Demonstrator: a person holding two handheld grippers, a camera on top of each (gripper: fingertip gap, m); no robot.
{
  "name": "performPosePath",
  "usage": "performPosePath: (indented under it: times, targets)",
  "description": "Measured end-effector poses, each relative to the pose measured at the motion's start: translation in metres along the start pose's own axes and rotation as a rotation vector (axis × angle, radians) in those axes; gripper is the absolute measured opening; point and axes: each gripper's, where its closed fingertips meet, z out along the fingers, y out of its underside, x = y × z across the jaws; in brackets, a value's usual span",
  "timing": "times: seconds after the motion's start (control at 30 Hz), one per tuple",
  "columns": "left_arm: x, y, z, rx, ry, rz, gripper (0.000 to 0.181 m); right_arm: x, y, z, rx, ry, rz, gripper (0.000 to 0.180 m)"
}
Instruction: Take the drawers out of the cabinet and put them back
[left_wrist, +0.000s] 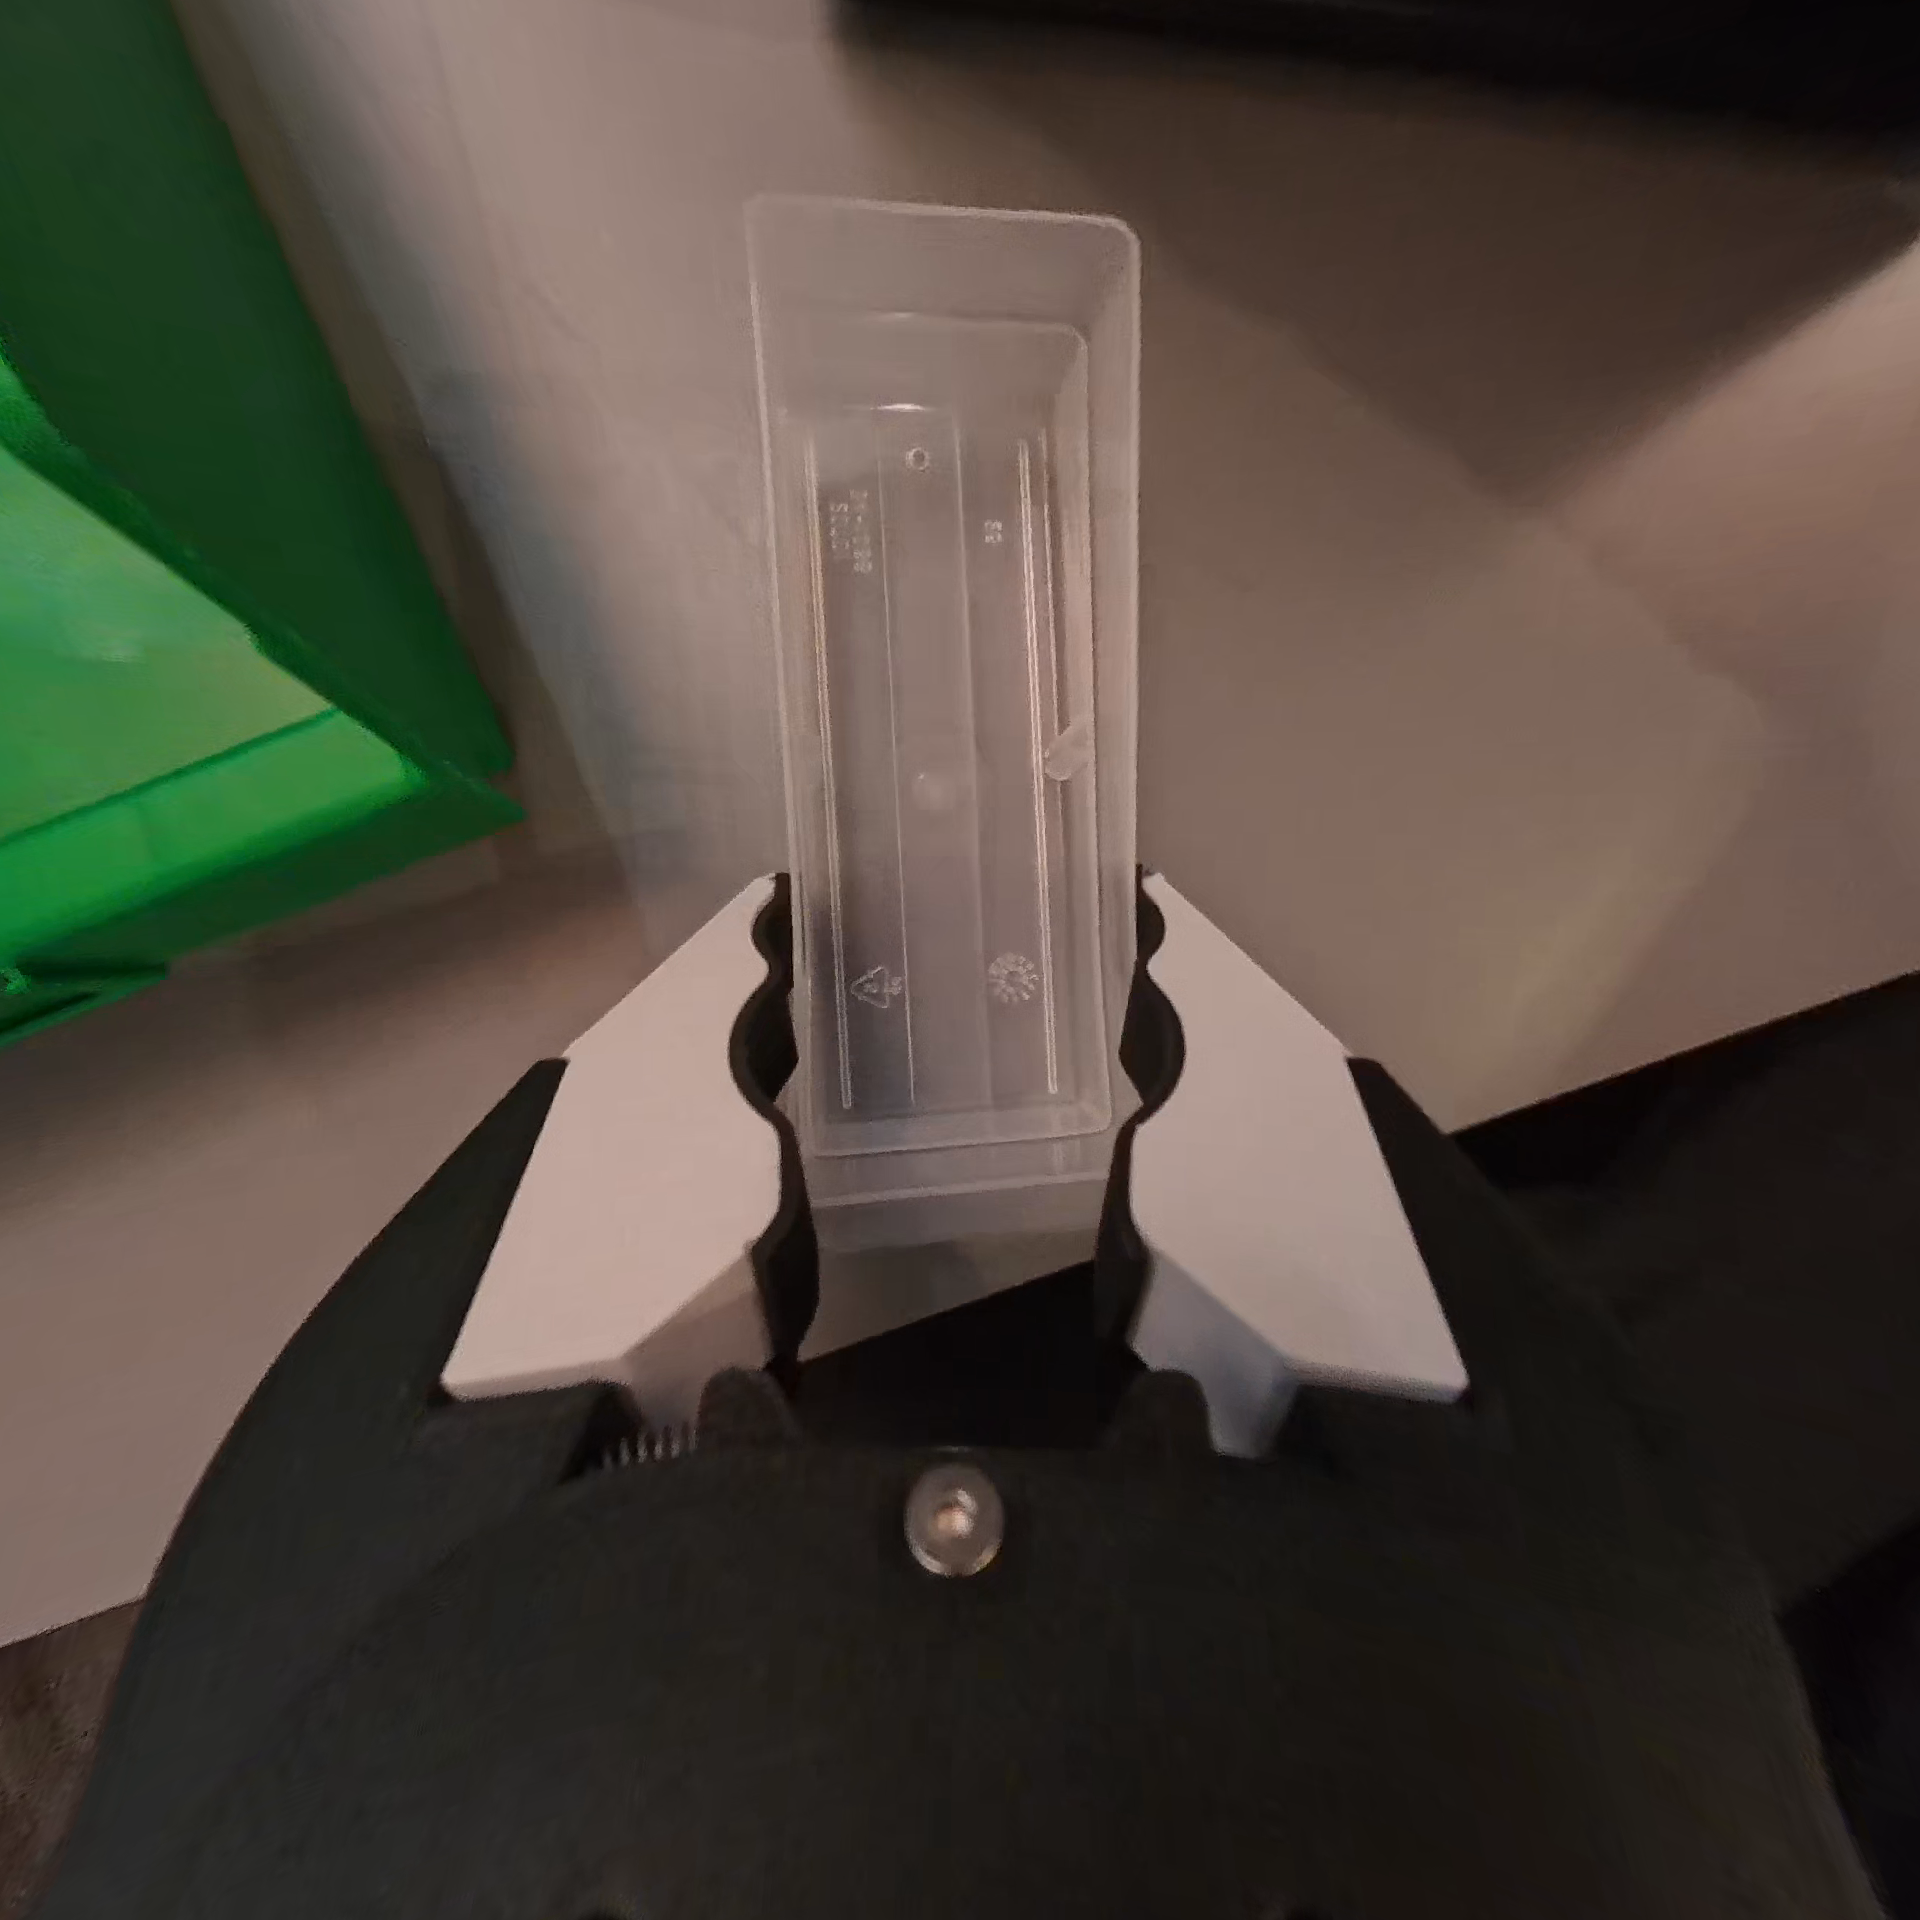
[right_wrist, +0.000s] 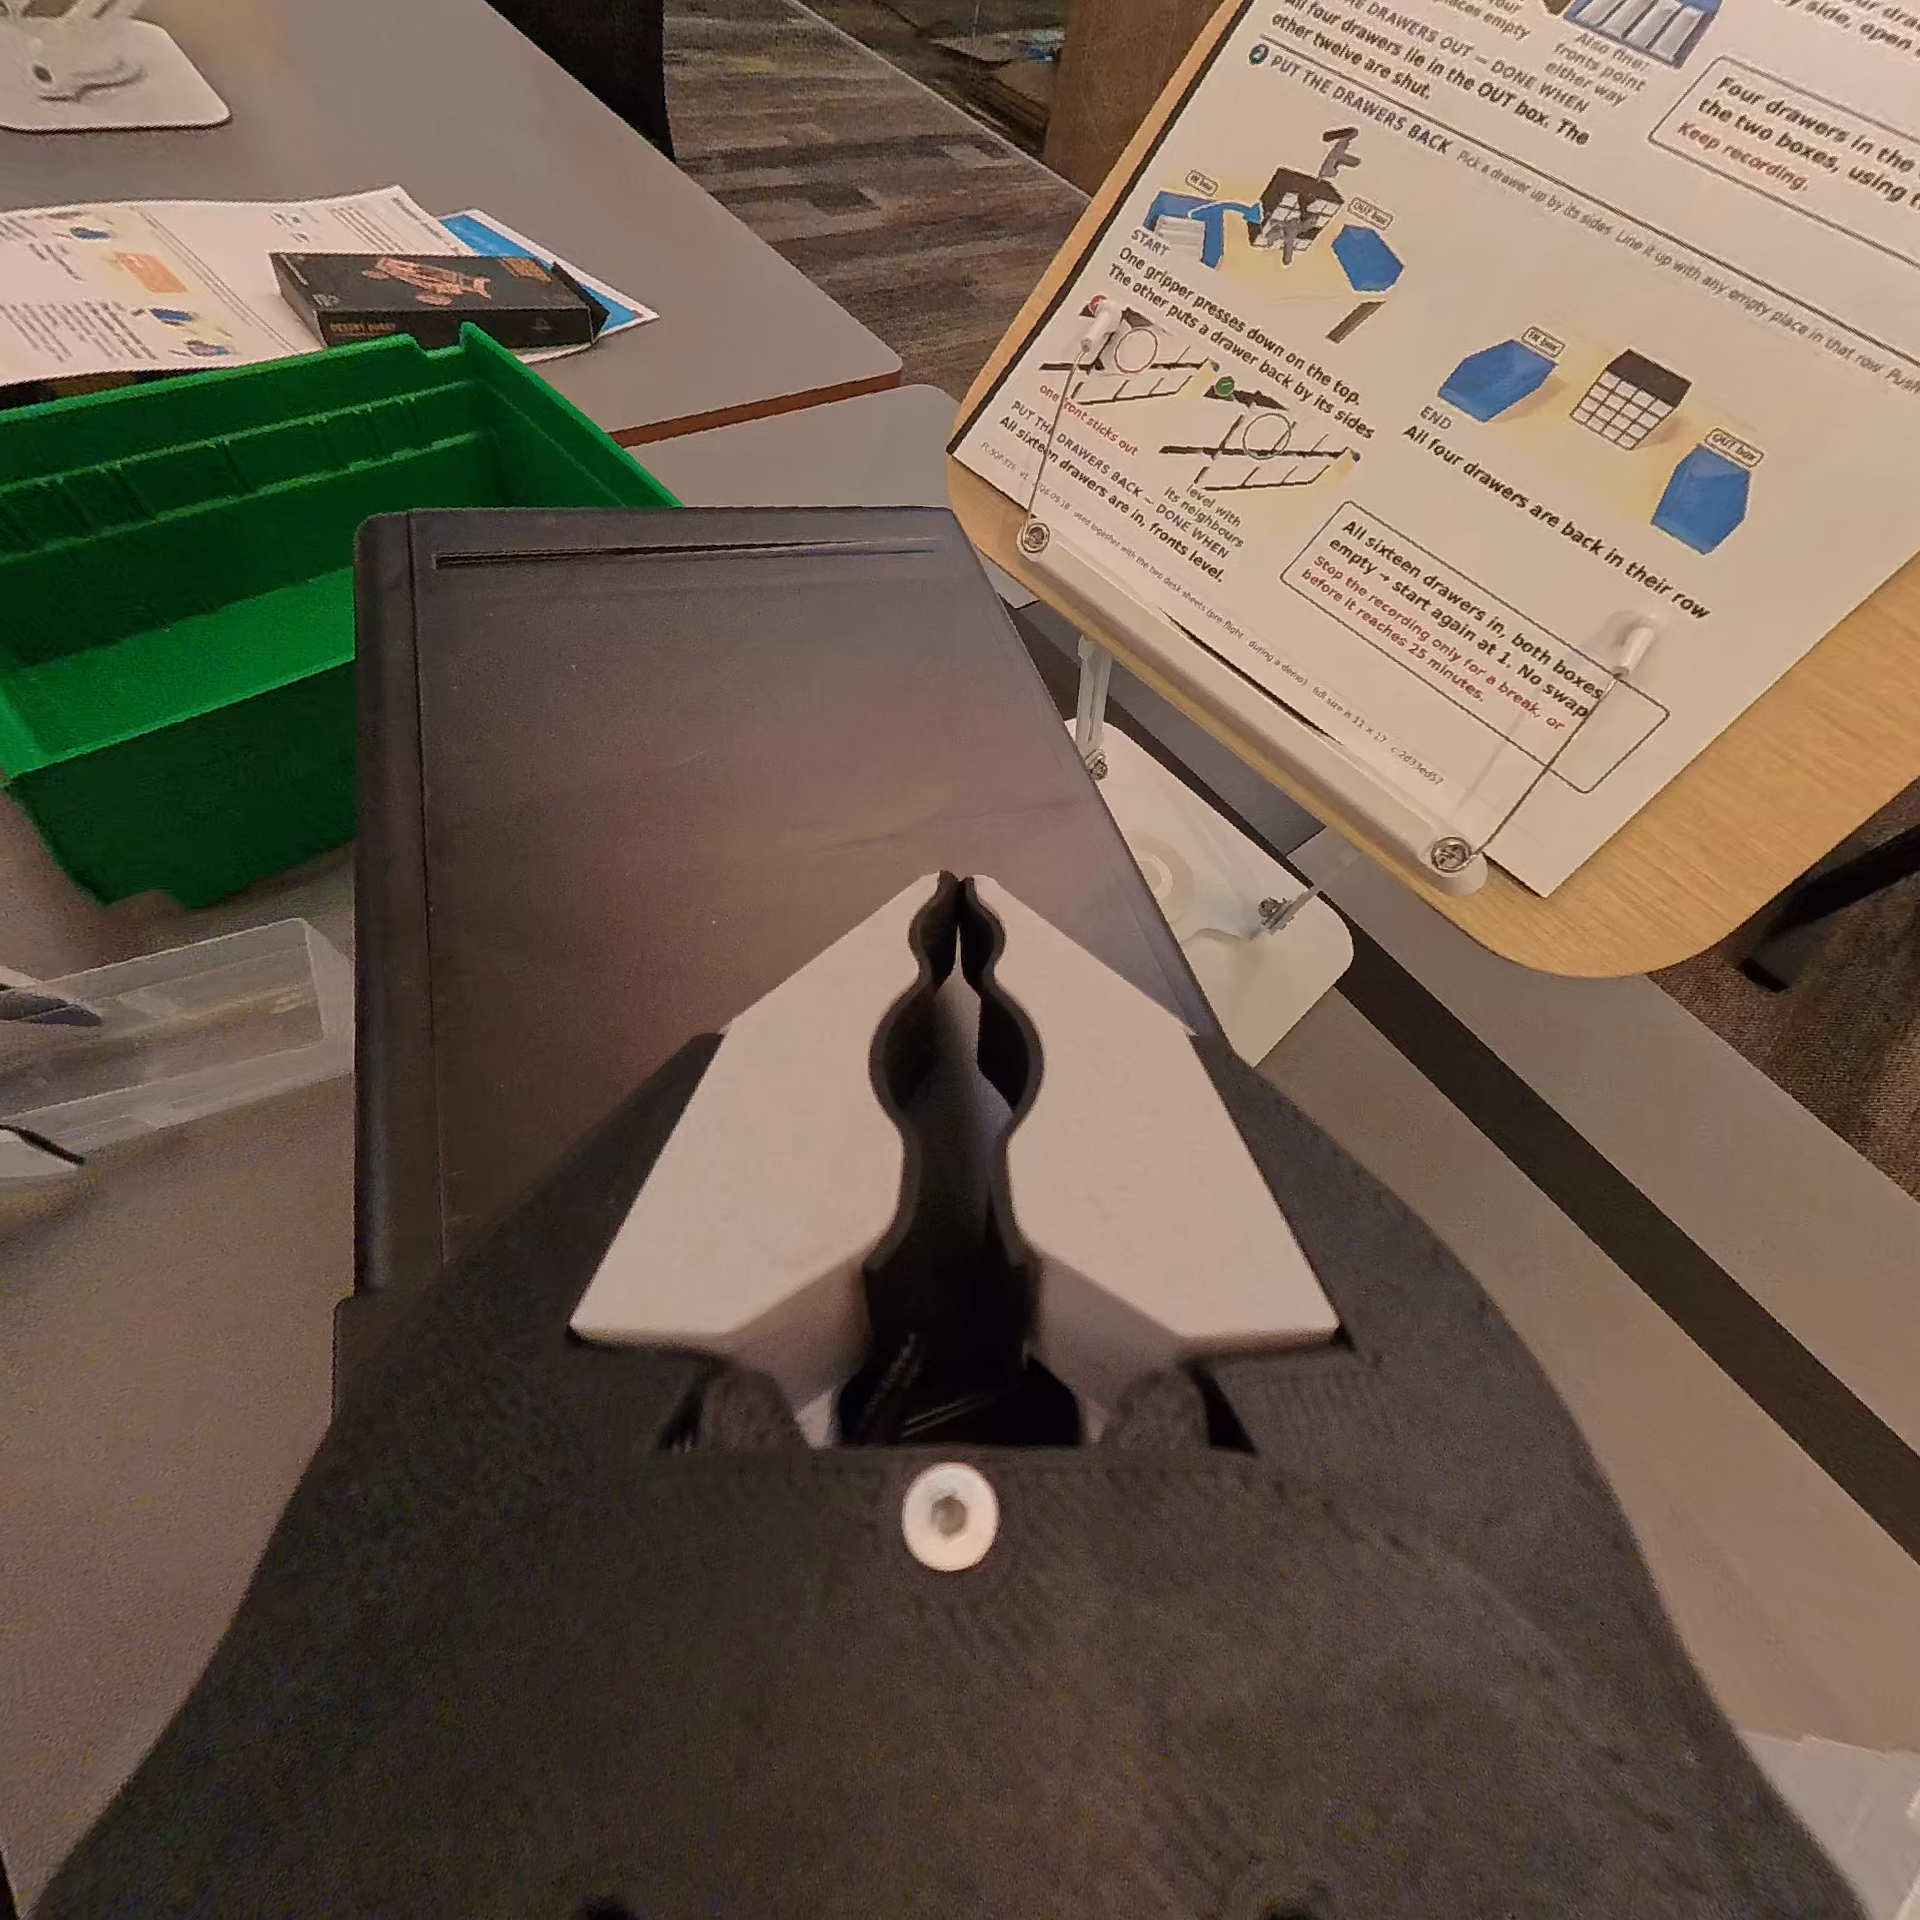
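Observation:
My left gripper (left_wrist: 956, 894) is shut on a clear plastic drawer (left_wrist: 945, 644), gripping its two long sides near the close end. The drawer is empty and points away from me, held above the grey table. My right gripper (right_wrist: 958, 883) is shut and empty, its fingertips together over the flat top of the black cabinet (right_wrist: 665, 748). The cabinet's drawer fronts are hidden from this view. At the left edge of the right wrist view, the clear drawer (right_wrist: 197, 1008) shows held by the other gripper.
A green bin (right_wrist: 239, 582) stands left of the cabinet; it also shows in the left wrist view (left_wrist: 197, 644). An instruction sheet on a wooden stand (right_wrist: 1496, 436) is at the right. Papers and a small dark box (right_wrist: 436, 301) lie on the far table.

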Motion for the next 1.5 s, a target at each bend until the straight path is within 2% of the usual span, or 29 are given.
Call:
performPosePath:
  times: [0.03, 0.17, 0.37, 0.47, 0.63, 0.93, 1.03, 1.2, 1.5]
  targets:
    - [-0.001, 0.002, -0.002, -0.003, -0.007, 0.015, 0.06, 0.0, 0.0, 0.0, 0.0, 0.0, -0.001, 0.0]
    - [0.007, -0.011, -0.018, 0.046, 0.035, 0.047, 0.06, 0.0, 0.0, 0.0, 0.0, 0.004, -0.002, 0.0]
    - [0.042, -0.065, -0.059, 0.052, 0.12, 0.186, 0.06, 0.0, 0.0, 0.0, -0.005, 0.005, 0.0, 0.0]
    - [0.061, -0.092, -0.072, 0.023, 0.19, 0.237, 0.06, 0.0, 0.0, 0.0, -0.006, 0.005, 0.001, 0.0]
    - [0.063, -0.123, -0.079, -0.033, 0.239, 0.255, 0.059, 0.0, 0.0, 0.0, -0.004, 0.008, 0.0, 0.0]
    - [0.059, -0.148, -0.079, -0.084, 0.264, 0.278, 0.06, 0.0, 0.0, 0.0, 0.001, 0.002, 0.0, 0.0]
    - [0.054, -0.15, -0.076, -0.116, 0.231, 0.304, 0.058, 0.0, 0.0, 0.0, 0.002, 0.001, 0.001, 0.0]
    - [0.057, -0.151, -0.078, -0.089, 0.265, 0.235, 0.059, 0.0, 0.0, 0.0, 0.0, 0.003, 0.001, 0.0]
    - [0.057, -0.15, -0.075, -0.173, 0.276, 0.27, 0.058, 0.0, 0.0, 0.0, 0.001, 0.003, 0.001, 0.0]
